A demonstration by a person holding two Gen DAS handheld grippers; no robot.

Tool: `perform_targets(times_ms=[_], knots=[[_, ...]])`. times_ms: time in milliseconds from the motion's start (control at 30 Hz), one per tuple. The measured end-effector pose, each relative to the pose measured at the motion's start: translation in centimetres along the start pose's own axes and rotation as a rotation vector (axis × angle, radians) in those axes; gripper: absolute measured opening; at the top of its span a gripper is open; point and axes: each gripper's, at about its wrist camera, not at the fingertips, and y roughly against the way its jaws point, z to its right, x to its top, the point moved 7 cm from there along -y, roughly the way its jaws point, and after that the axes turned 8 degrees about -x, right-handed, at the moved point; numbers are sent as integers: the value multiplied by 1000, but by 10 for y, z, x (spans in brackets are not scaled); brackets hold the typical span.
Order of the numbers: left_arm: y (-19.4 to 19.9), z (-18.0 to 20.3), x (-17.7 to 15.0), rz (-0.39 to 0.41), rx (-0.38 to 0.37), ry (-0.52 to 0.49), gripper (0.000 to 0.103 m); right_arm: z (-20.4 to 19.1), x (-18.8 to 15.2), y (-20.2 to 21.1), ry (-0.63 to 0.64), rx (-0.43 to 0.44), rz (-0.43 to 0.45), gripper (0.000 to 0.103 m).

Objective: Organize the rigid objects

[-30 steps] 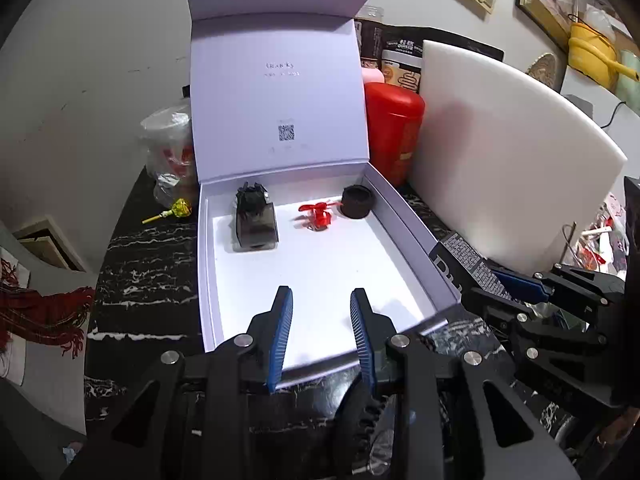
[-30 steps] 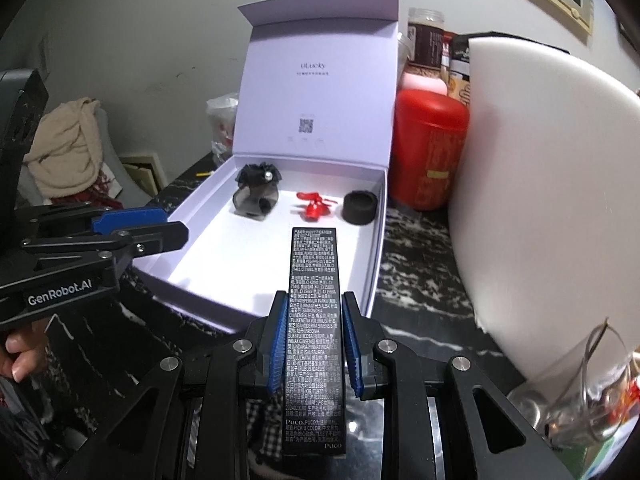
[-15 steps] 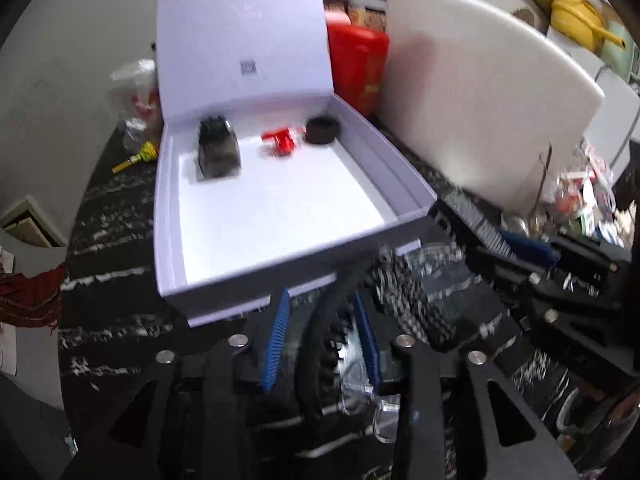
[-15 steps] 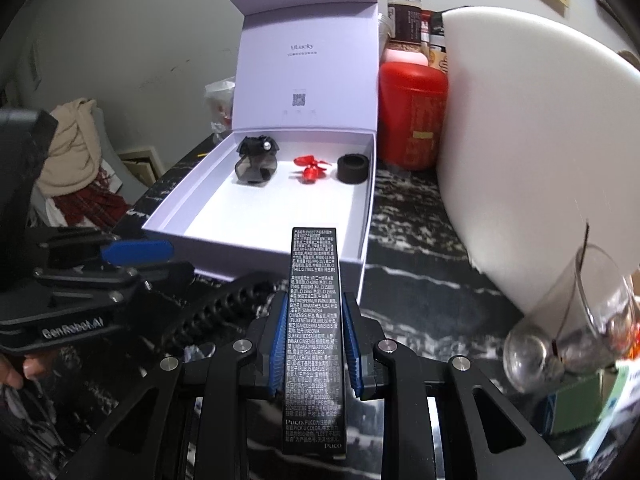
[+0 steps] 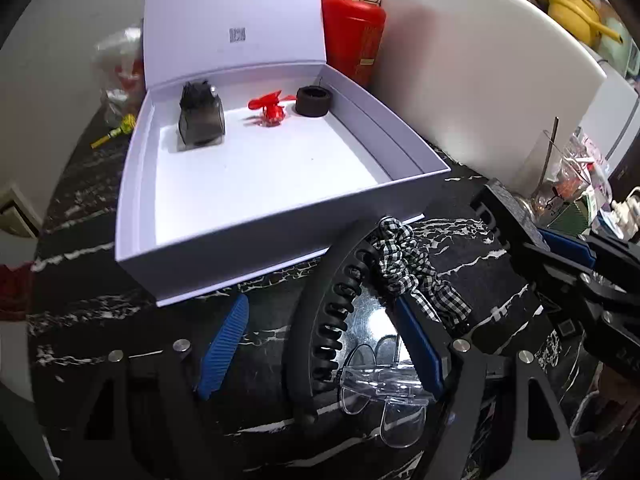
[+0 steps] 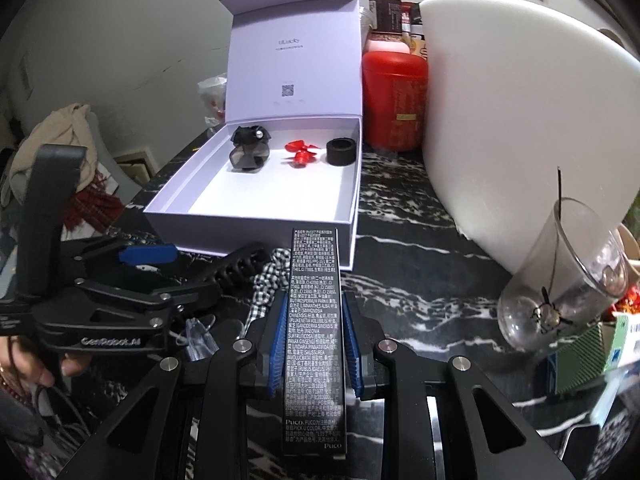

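Between the right tool's [image 6: 314, 344] blue pads sat a long black carton [image 6: 314, 320], pinched tight at mid-length w/ its far end aimed at the open white box [image 6: 248, 232], probably so it could go straight in. Left tool [image 5: 320, 344] was over the table's near edge, jaws opening, straddling a black toothed hairband [image 5: 316, 320]; pads didn't look pressed on it. Checkered fabric [image 5: 412, 268] & clear glasses [image 5: 380, 380] lay alongside. Box already held a dark bottle [image 5: 200, 120], red propeller toy [image 5: 270, 110] & black ring [image 5: 312, 100] along its back wall.
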Motion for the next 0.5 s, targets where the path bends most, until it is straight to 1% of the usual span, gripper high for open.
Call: perform_targets(times_ms=[33,200,267,300,367,433,500], knots=[[-2,-1,-1,-2,-8,6,75,1,-1,0,-3,-1,-1,25],[-11,-2,-2,-18,10,-8,75,3,-5,-2,-7,-6,-7,25],[-13,-1,-1,-17,39,-29,75,4,-6,-5,-7,-6,-12,25],[-14,-1,0,-15,50,-38,73,4,-7,-7,-8,-5,-15,25],[-17,-1,-1,-24,68,-58,64,4,-9,-10,-10,-6,-21,25],[-21,-3,-3,-43,78,-55,48,5,-10,-12,-14,-4,-25,25],[-22,-4,-3,-44,83,-59,43,6,-11,-14,-23,3,-30,25]])
